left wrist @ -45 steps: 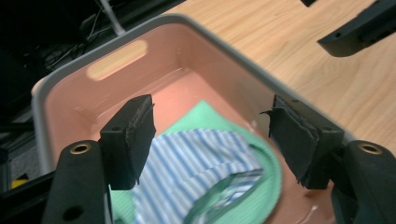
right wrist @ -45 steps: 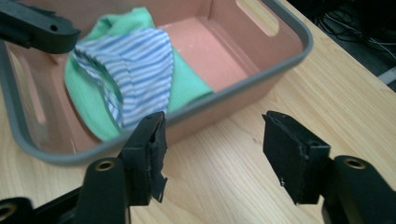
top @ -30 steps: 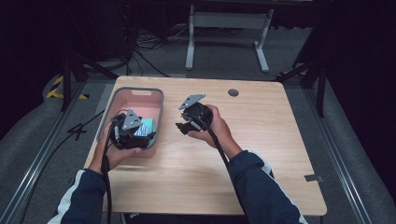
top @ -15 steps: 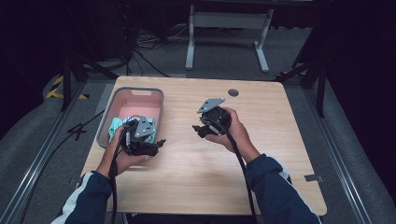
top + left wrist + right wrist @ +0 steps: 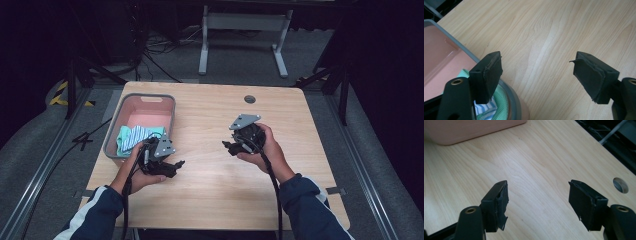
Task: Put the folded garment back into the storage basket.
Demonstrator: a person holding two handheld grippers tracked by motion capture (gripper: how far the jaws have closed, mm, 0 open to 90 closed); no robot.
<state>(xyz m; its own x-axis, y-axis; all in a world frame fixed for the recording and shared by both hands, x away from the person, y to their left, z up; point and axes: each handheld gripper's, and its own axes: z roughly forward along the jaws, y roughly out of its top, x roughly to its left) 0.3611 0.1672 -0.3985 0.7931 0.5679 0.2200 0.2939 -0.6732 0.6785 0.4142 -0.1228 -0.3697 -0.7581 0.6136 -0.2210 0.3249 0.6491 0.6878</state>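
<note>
A pink bin with a grey rim (image 5: pixel 146 96) stands at the table's left side, and a folded teal and striped cloth (image 5: pixel 134 137) lies in its near end. My left gripper (image 5: pixel 176 165) hovers just right of the bin's near corner, pointing right. In the left gripper view its jaws (image 5: pixel 537 58) stand apart over bare wood, with the bin's rim (image 5: pixel 512 101) and cloth (image 5: pixel 502 98) at lower left. My right gripper (image 5: pixel 228 146) is at mid-table, pointing left. Its jaws (image 5: pixel 538 185) are also apart with nothing between. Both pairs of jaws have just been opening.
The light wooden table (image 5: pixel 210 200) has a round cable hole (image 5: pixel 250 99) near its far edge, also visible at the right of the right gripper view (image 5: pixel 620 185). The bin's pink wall (image 5: pixel 469 130) lies ahead of the right gripper. A metal stand (image 5: pixel 242 22) is on the floor beyond.
My left gripper has come out from over the bin, toward the near side and down beside its corner. My right gripper has drawn away from the bin to the right.
</note>
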